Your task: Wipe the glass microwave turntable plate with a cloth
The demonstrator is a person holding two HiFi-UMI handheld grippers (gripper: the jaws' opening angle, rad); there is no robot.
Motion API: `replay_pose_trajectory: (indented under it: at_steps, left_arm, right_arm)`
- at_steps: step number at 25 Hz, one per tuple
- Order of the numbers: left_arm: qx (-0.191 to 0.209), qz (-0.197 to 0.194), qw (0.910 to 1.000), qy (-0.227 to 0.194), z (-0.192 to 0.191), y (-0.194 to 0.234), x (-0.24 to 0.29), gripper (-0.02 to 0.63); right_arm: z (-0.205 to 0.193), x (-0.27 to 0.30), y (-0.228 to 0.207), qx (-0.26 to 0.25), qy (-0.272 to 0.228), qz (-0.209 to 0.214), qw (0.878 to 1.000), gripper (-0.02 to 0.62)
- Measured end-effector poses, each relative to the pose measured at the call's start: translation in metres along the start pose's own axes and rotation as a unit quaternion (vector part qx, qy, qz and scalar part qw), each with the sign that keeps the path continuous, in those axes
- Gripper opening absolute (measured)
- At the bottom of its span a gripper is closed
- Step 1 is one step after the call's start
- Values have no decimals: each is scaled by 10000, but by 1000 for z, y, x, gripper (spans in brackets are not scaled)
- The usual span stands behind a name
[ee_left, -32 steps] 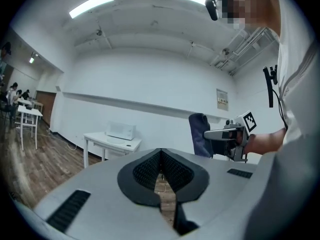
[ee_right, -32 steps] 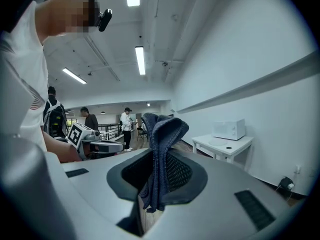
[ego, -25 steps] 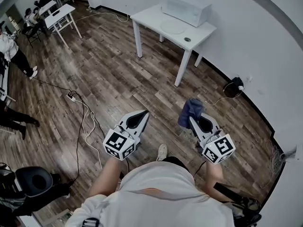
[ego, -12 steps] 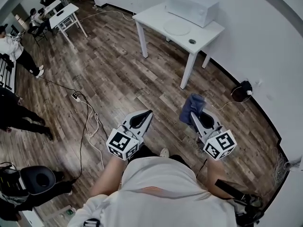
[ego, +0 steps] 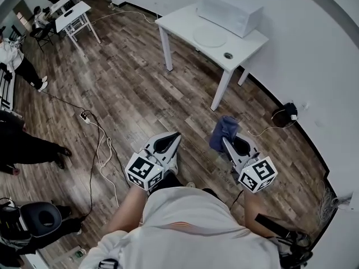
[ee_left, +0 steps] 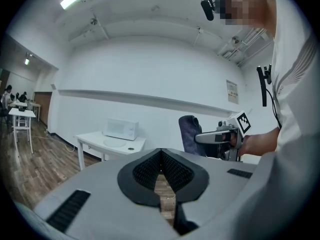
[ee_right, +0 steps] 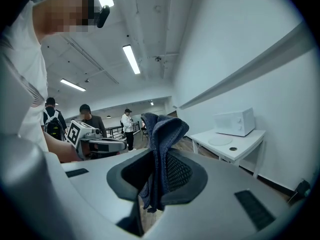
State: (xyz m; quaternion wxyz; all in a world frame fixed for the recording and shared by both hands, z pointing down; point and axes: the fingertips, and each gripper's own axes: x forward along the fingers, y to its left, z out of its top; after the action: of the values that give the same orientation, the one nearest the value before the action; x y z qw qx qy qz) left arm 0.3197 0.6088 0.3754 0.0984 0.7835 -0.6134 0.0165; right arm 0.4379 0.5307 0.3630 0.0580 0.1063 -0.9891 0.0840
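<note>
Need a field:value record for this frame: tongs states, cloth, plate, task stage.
left tongs: shut, nothing between them
right tongs: shut on the cloth
cloth: dark blue, bunched, sticking up out of the right tongs
glass plate: lying flat on the white table, in front of the microwave
white table: well away from both tongs, across the wooden floor
contact: none between cloth and glass plate
stage: wiping not yet begun
</note>
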Motion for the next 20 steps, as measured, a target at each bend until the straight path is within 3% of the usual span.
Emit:
replay_pose_trajectory:
  at_steps: [12, 20]
  left_arm:
    - [-122, -205, 9997, 48, 24, 90, 84, 11]
    - [-157, -581, 9981, 150, 39, 166, 134, 11]
  right_arm:
    - [20, 79, -70, 13, 146, -158, 9998, 61]
    - [41, 154, -113, 25, 183, -469, 9987, 61]
